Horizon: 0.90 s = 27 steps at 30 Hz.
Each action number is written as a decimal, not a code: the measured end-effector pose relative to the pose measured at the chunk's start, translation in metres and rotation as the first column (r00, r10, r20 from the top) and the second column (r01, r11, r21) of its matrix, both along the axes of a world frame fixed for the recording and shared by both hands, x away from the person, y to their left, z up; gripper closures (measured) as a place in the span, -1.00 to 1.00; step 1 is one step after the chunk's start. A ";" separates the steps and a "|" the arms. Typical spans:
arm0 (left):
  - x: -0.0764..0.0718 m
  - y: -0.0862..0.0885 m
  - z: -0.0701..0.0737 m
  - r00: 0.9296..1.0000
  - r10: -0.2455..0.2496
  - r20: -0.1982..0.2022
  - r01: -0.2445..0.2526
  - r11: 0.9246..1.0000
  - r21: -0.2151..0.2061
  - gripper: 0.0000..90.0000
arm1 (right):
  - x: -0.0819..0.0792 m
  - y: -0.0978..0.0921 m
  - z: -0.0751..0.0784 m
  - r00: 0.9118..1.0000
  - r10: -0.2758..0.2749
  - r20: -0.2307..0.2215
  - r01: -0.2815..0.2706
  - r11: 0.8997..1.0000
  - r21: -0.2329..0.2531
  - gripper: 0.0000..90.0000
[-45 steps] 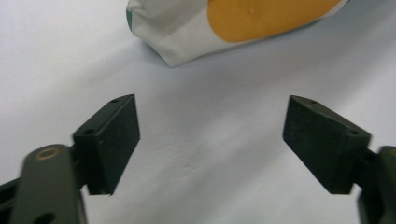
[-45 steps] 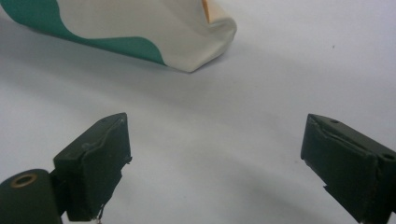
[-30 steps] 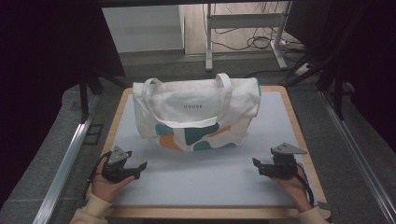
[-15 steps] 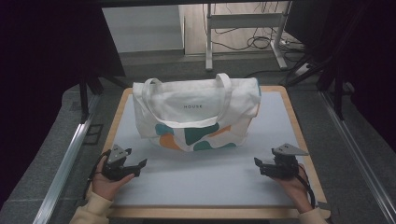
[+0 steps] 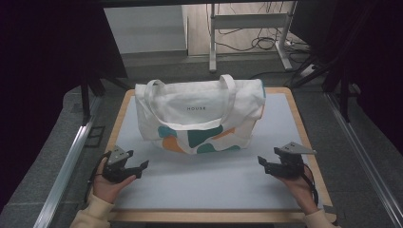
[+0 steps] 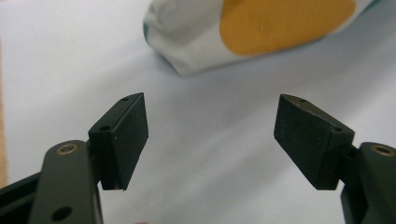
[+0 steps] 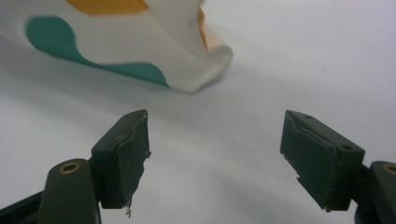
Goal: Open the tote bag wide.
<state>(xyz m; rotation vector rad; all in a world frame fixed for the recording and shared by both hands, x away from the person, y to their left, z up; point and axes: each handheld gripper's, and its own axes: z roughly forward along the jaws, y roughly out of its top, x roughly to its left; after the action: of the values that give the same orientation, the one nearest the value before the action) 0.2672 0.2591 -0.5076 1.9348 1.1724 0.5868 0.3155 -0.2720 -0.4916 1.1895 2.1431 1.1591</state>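
Note:
A white tote bag with teal and orange blobs and two handles lies flat on the pale mat, toward the far side. My left gripper rests low at the front left, open, its jaws wide apart with nothing between them; the bag's orange-patched corner lies ahead of it. At the front right my right gripper is open too and holds nothing, with the bag's teal-edged corner a short way in front.
The mat sits on a wooden table with raised edges. Metal rails run along both sides on the grey floor. A white stand and cables lie beyond the table.
Both grippers have drifted slightly toward the front edge; the left one moved a little lower. The bag has not moved.

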 end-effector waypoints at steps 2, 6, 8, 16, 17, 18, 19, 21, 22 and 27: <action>0.001 0.000 0.005 1.000 0.000 0.002 0.000 1.000 -0.003 -0.42 | 0.000 0.003 0.008 0.999 0.015 0.033 -0.015 1.000 0.005 -0.48; 0.003 -0.001 0.014 1.000 -0.004 0.015 0.004 1.000 -0.008 -0.42 | 0.000 0.008 0.021 0.997 0.030 0.071 -0.031 0.999 0.018 -0.46; 0.005 0.000 0.019 1.000 -0.004 0.023 0.004 1.000 -0.022 -0.42 | 0.001 0.008 0.026 0.997 0.033 0.076 -0.035 0.999 0.027 -0.45; 0.009 0.004 0.046 0.998 0.003 0.070 0.003 0.997 -0.077 -0.41 | 0.009 0.013 0.044 0.995 0.033 0.094 -0.037 0.998 0.047 -0.38; 0.009 0.004 0.049 0.997 0.002 0.076 0.004 0.997 -0.082 -0.41 | 0.010 0.014 0.046 0.995 0.034 0.094 -0.039 0.998 0.051 -0.37; 0.009 0.004 0.051 0.997 -0.001 0.079 0.007 0.996 -0.087 -0.41 | 0.011 0.014 0.048 0.995 0.035 0.095 -0.040 0.998 0.054 -0.36; 0.009 0.004 0.053 0.997 -0.003 0.082 0.010 0.996 -0.091 -0.41 | 0.013 0.015 0.050 0.995 0.038 0.096 -0.043 0.997 0.057 -0.35; 0.010 0.004 0.056 0.996 -0.002 0.086 0.010 0.996 -0.089 -0.39 | 0.017 0.017 0.058 0.993 0.040 0.107 -0.046 0.997 0.057 -0.34; 0.011 0.004 0.058 0.996 -0.002 0.086 0.010 0.996 -0.088 -0.39 | 0.017 0.017 0.058 0.993 0.040 0.107 -0.046 0.997 0.057 -0.34; 0.016 0.005 0.069 0.995 0.003 0.097 0.007 0.995 -0.100 -0.37 | 0.026 0.017 0.072 0.992 0.036 0.124 -0.045 0.997 0.069 -0.30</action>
<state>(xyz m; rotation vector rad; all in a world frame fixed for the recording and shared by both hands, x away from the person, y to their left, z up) 0.2829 0.2642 -0.4390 1.8022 1.1176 0.6032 0.3415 -0.2550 -0.4197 1.0794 2.0579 1.3021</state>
